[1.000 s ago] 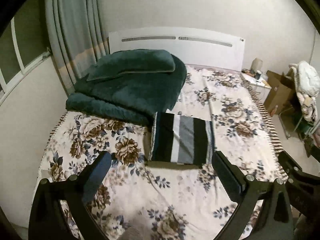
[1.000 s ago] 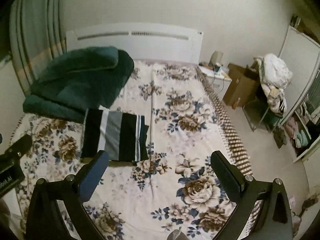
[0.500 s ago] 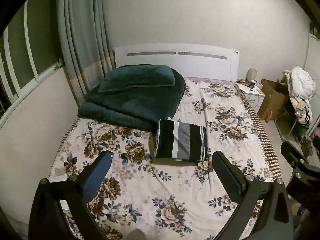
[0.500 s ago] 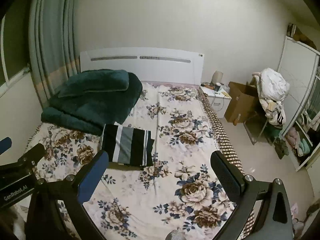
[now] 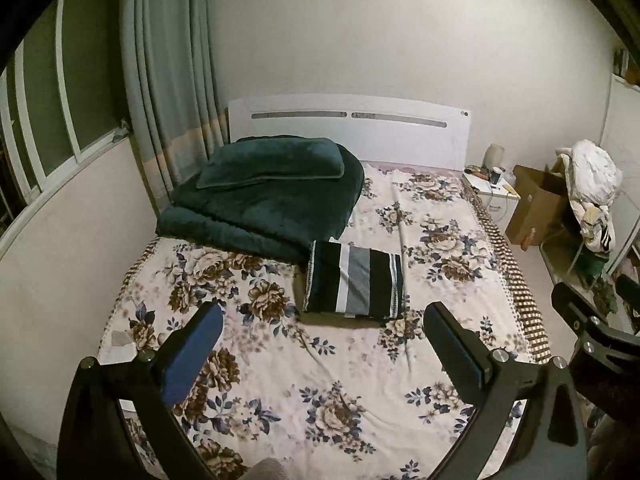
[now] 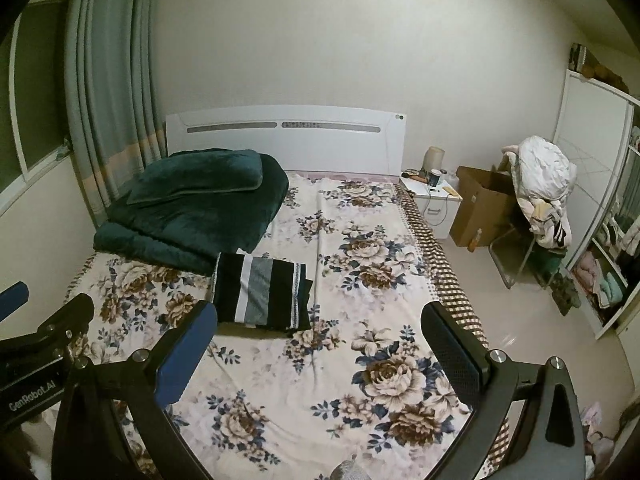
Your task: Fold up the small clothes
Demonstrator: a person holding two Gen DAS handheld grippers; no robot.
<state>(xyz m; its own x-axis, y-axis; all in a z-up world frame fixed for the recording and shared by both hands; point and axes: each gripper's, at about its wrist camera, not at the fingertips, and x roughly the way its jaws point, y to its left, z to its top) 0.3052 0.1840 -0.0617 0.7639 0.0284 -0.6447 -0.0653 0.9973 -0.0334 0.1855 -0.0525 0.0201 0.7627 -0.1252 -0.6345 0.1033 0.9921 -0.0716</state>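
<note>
A folded garment (image 5: 354,282) with black, white and grey stripes lies flat on the floral bed sheet (image 5: 320,380), against the edge of a dark green blanket. It also shows in the right wrist view as the striped garment (image 6: 262,294). My left gripper (image 5: 322,344) is open, held well back from and above the garment, nothing between its fingers. My right gripper (image 6: 318,340) is open too, empty, to the right of the left one and equally far from the cloth.
A folded green blanket (image 5: 264,204) with a green pillow (image 5: 272,162) on it fills the bed's far left. A white headboard (image 5: 352,128), nightstand (image 6: 434,202), cardboard box (image 6: 478,206), chair piled with clothes (image 6: 540,184) and shelves (image 6: 608,272) stand to the right. Curtains hang at left.
Both grippers have pulled back and upward from the bed, so the striped garment looks smaller and farther. The garment has stayed folded in place. Both stay open.
</note>
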